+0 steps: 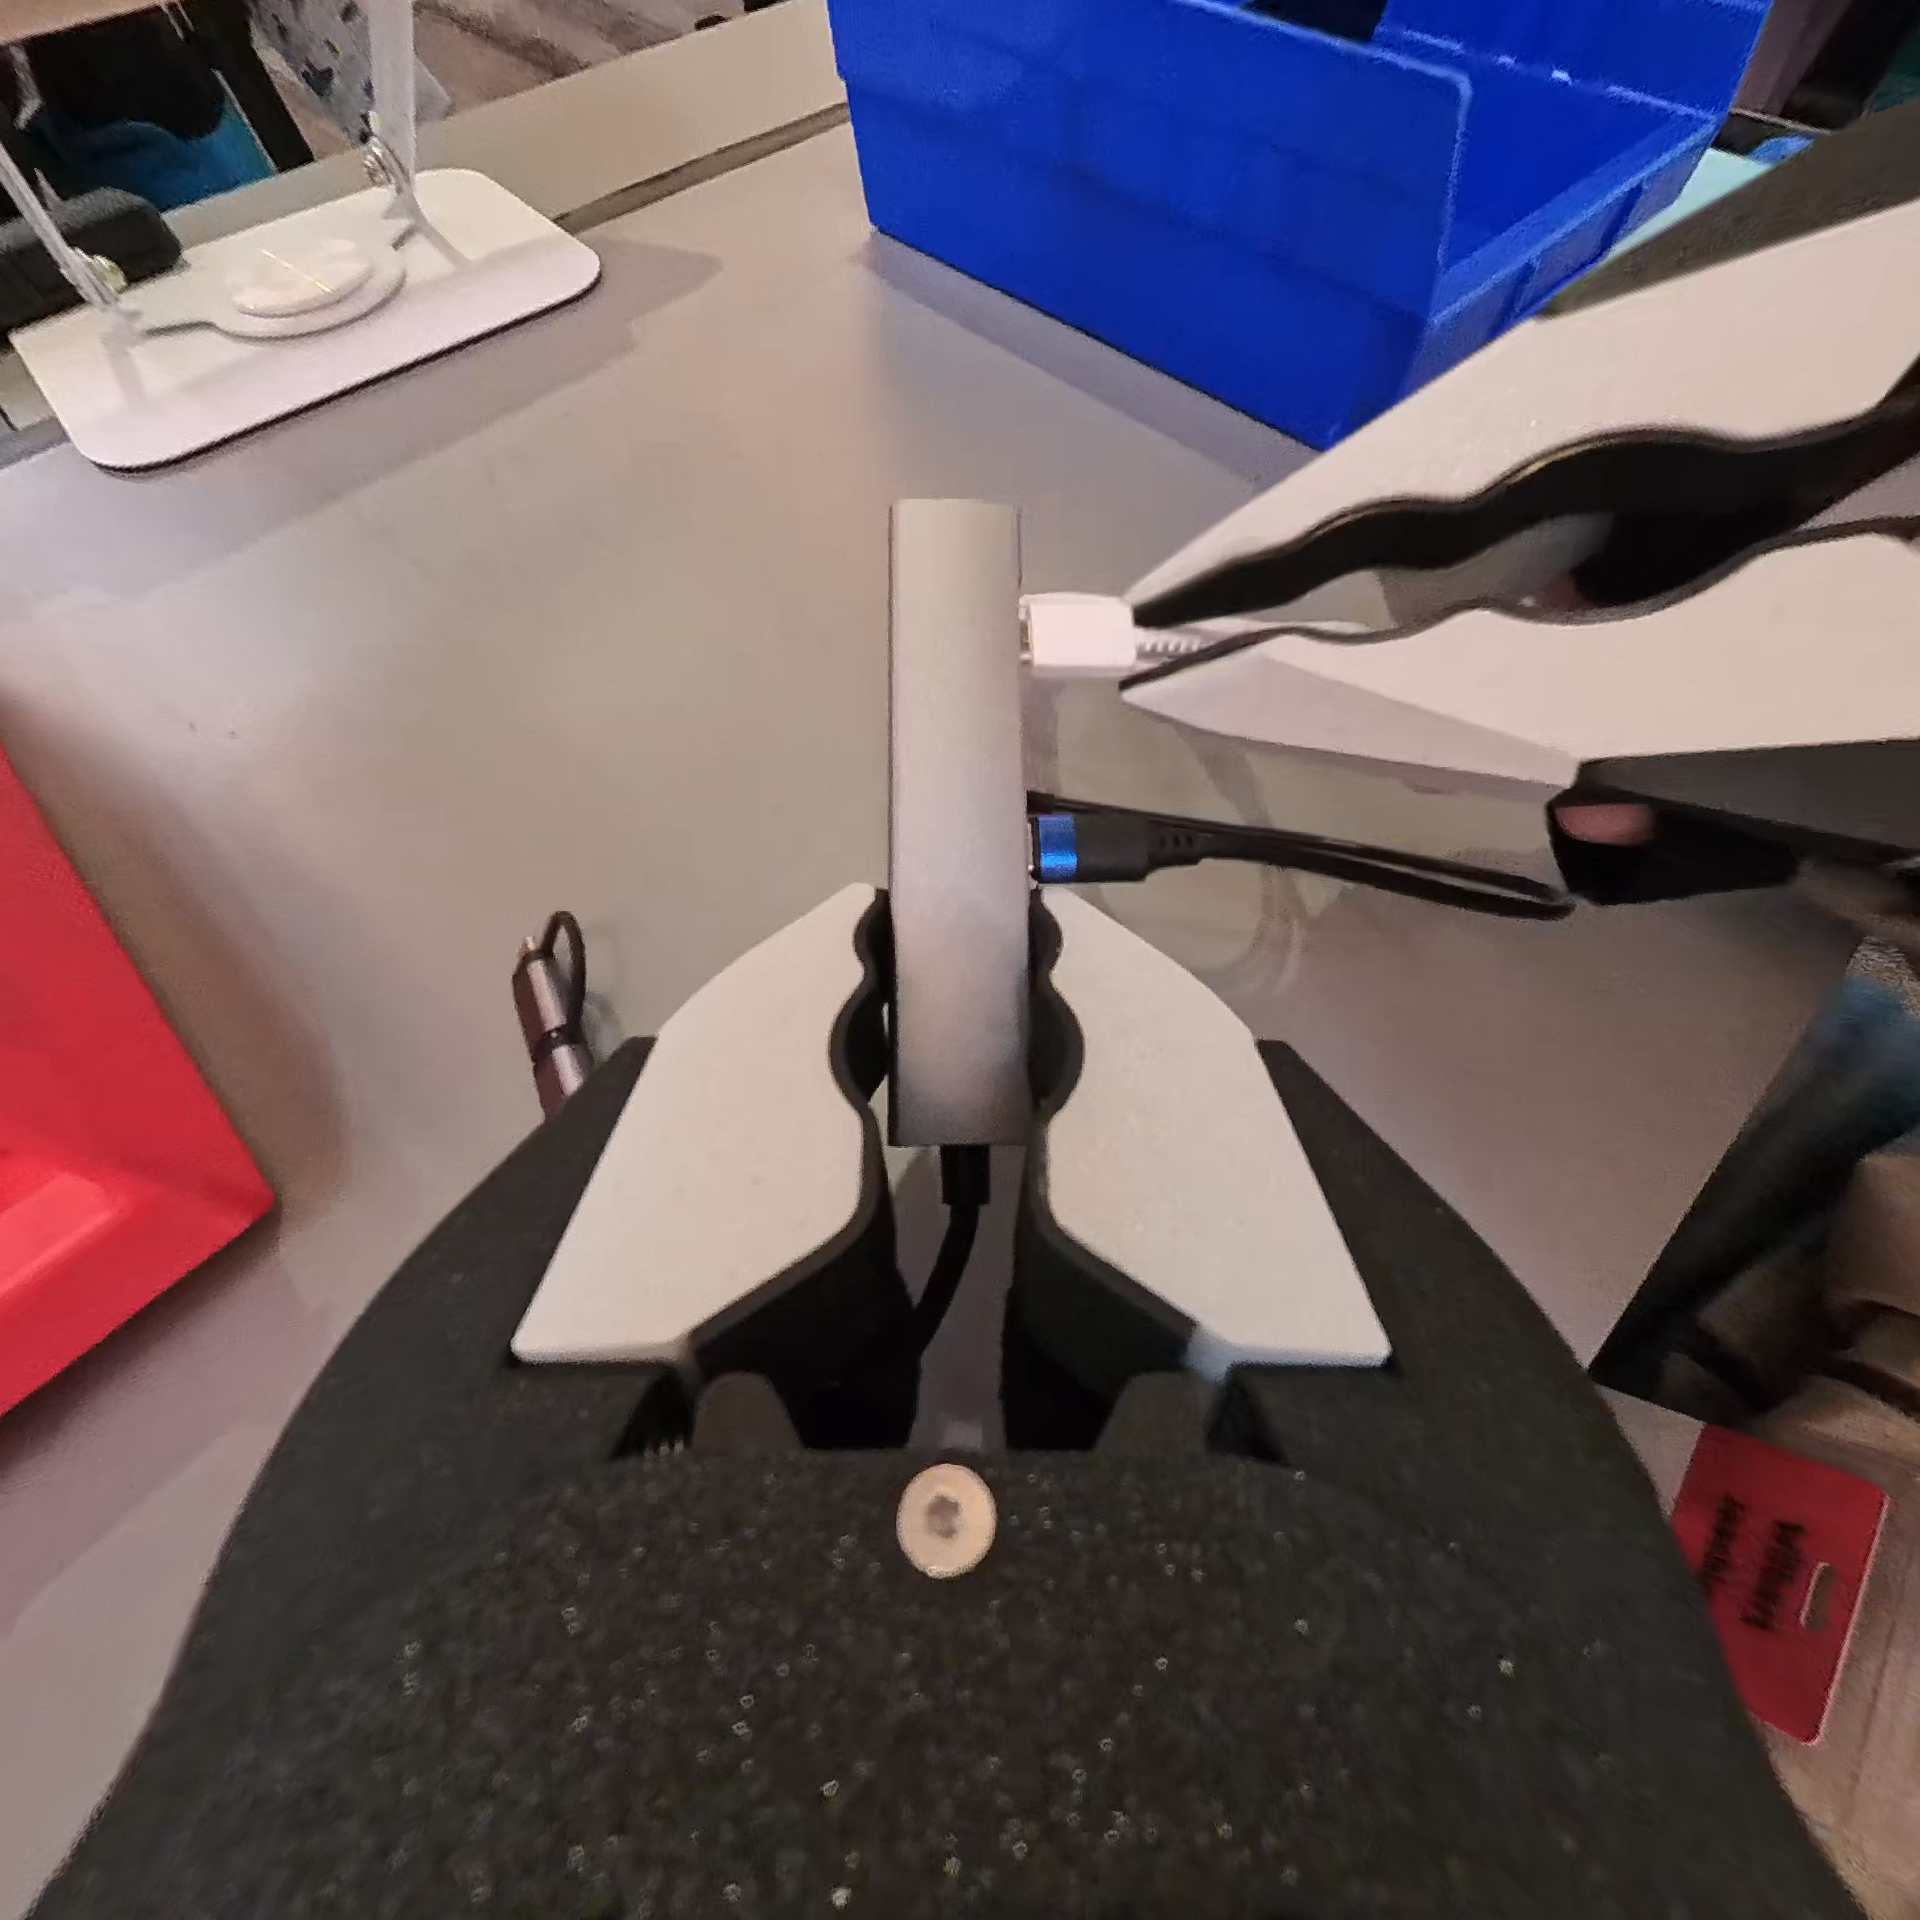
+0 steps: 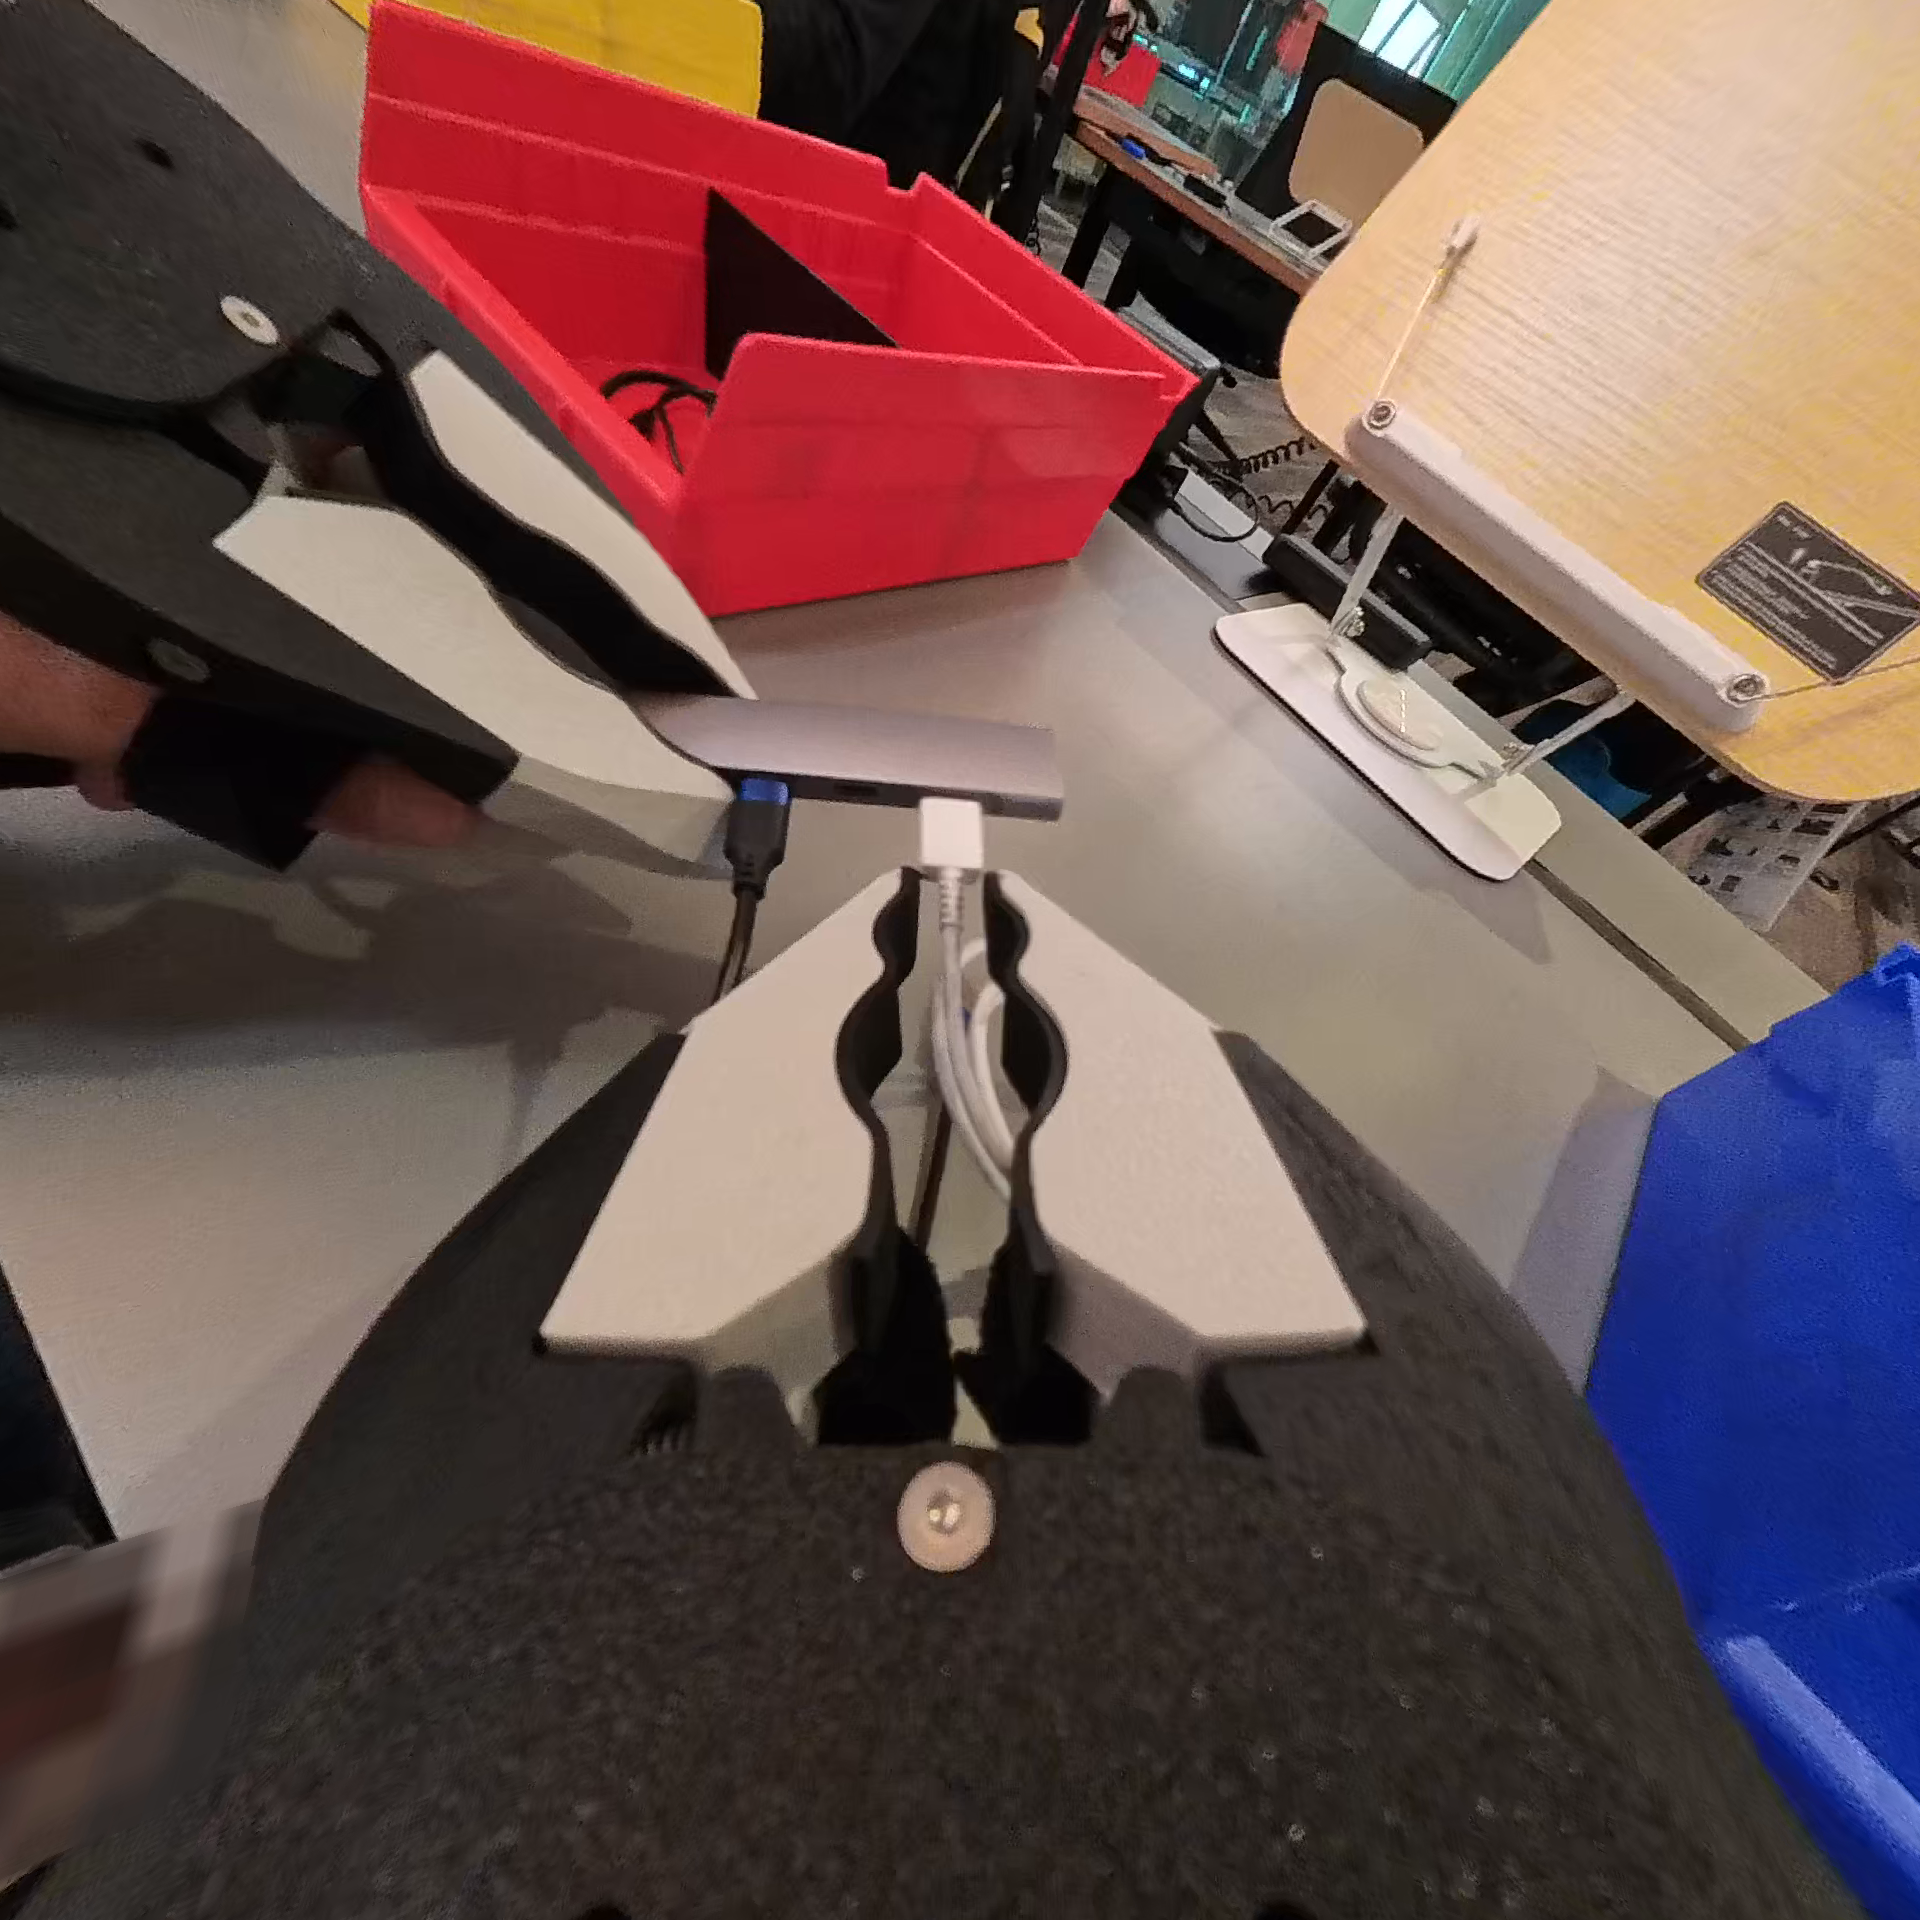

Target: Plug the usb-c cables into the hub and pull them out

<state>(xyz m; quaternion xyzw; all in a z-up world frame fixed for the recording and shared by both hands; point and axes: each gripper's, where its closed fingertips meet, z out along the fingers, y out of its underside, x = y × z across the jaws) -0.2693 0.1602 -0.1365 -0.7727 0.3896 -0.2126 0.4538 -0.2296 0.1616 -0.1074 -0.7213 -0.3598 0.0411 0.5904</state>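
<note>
Overhead, grey table: red bin, blue bin; left tongs clamp hub, right tongs pinch white cable.

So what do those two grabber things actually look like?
Both match: the left gripper and right gripper each have a black, speckled, rounded body with one silver screw, and two pale grey wedge-shaped fingers lined with wavy black pads. The hand wears a black fingerless glove.

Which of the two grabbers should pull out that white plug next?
Probably the right gripper: its fingertips already sit around the white cable just behind the plug, while the left gripper is clamped on the hub, steadying it.
</note>
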